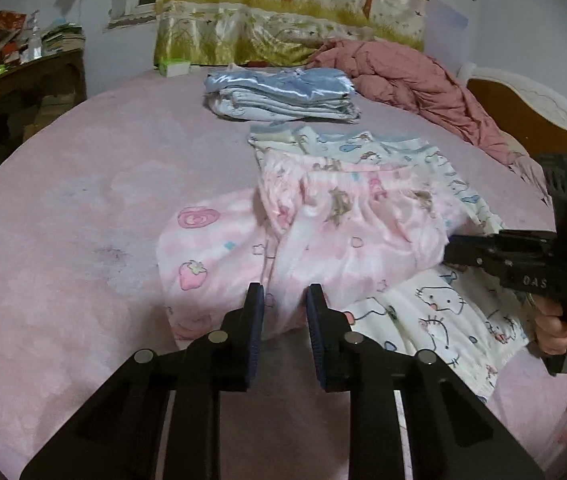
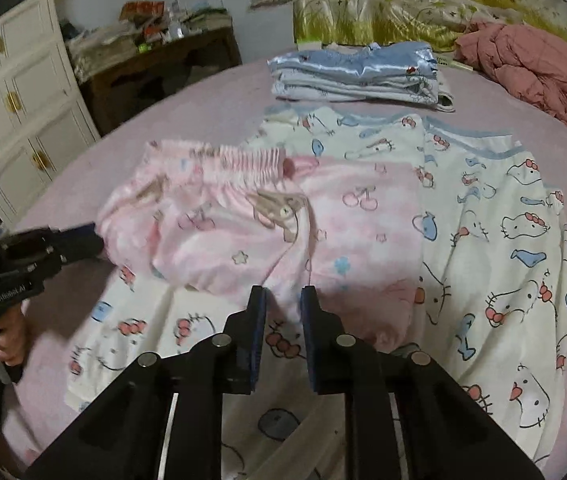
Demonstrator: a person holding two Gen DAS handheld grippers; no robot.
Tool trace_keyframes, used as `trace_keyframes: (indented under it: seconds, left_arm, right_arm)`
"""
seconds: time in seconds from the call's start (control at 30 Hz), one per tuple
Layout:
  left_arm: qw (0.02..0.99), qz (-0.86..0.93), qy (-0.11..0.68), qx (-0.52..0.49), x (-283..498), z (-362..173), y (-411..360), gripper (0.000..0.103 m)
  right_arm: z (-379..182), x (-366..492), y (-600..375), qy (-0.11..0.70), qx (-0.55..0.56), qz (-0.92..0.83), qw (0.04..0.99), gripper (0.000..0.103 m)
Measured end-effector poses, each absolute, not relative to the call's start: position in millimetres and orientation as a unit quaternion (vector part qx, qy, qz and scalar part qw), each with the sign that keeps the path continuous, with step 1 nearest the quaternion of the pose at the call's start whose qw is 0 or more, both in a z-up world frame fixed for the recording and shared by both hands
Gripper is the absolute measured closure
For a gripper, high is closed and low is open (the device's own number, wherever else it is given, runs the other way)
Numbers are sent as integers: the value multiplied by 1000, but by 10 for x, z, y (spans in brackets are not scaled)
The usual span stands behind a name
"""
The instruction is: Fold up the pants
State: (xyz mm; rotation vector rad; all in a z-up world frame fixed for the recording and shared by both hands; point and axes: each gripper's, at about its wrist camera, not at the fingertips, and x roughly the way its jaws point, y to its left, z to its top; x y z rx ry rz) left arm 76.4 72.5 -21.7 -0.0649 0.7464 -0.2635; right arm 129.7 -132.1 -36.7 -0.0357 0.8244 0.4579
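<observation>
We see the soft pink printed pants (image 2: 243, 224) lying bunched on the white cat-print garment (image 2: 515, 240). Our left gripper (image 1: 283, 300) and right gripper (image 2: 282, 300) each pinch the pants' near edge, jaws nearly closed on fabric.

A pink bedsheet (image 1: 63, 200) covers the bed. Toward its far side sits a folded stack of blue and white clothes (image 1: 279, 96), with a crumpled dusty-rose quilt (image 1: 411, 80) just beside it. A tree-printed curtain (image 1: 291, 4) hangs behind. A cluttered dark wooden desk (image 2: 155, 64) and a cream cabinet (image 2: 19, 96) stand beside the bed.
</observation>
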Motion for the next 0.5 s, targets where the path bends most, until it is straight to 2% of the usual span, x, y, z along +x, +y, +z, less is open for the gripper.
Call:
trace_keyframes:
  seconds: [0.07,0.23,0.27,0.3,0.33,0.37,0.4,0.5]
  left_arm:
    - [924,-114,363,-40,767,-223,769,80]
    - [918,-120,375,-53,818,-279,795,80]
    - [916,-121,378,-48,824,-298,777,80]
    - [916,-119,382,-41,830,-313,748,80]
    - [916,-113,385,-31,832,-329,717,82]
    - [917,-110,383,-25,822,-334,698,94]
    - [920,-109,377,-21,799,-315,687,98]
    - [933,-101,343,-34,699,-200,754,99]
  right_arm:
    - [-373,1295,-1308,399,-21,226,888,76]
    - [-408,1260,-1248,392,-42,231,889,76]
    - [-415,1266,-1241,391,-40,229,891,79]
    - [-414,1277,-1238,389,-37,229,891,87]
    - [-418,1286,-1236,389,-36,228,892,91]
    - [-419,1293,-1245,388,-33,223,893,97]
    - [-413,1291,-1262,385,-29,219,896,100]
    - [-302,1230,-1319,358,-25,200,912,101]
